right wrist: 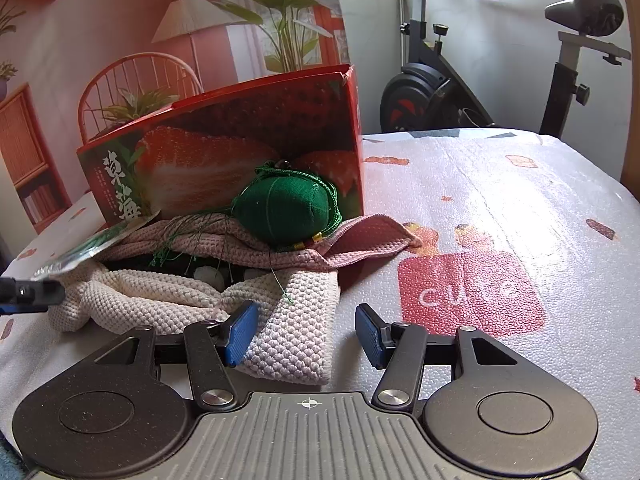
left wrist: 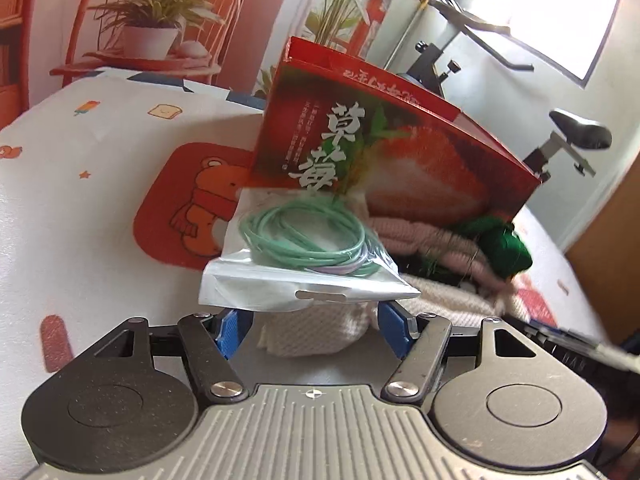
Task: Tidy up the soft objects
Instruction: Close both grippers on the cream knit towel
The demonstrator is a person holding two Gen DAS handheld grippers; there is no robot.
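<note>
A clear plastic bag (left wrist: 304, 256) of coiled green cord lies flat on a pile of knitted cloths, its near edge covering the tips of my left gripper (left wrist: 314, 330). The jaws stand wide and do not pinch the bag. Behind it leans a red strawberry box (left wrist: 400, 160), open side down over the pile. In the right wrist view a green stuffed pouch (right wrist: 284, 204) rests on a pink cloth (right wrist: 360, 236) above a white cloth (right wrist: 160, 300). My right gripper (right wrist: 306, 334) is open, its left pad just over the white cloth's corner. The bag (right wrist: 84, 246) shows at far left.
The soft things lie on a white foam cover (right wrist: 480, 200) printed with red cartoon patches. An exercise bike (right wrist: 440, 80) stands beyond the far edge. A wooden panel (left wrist: 608, 220) rises at the right. The wall behind carries a printed chair and plants.
</note>
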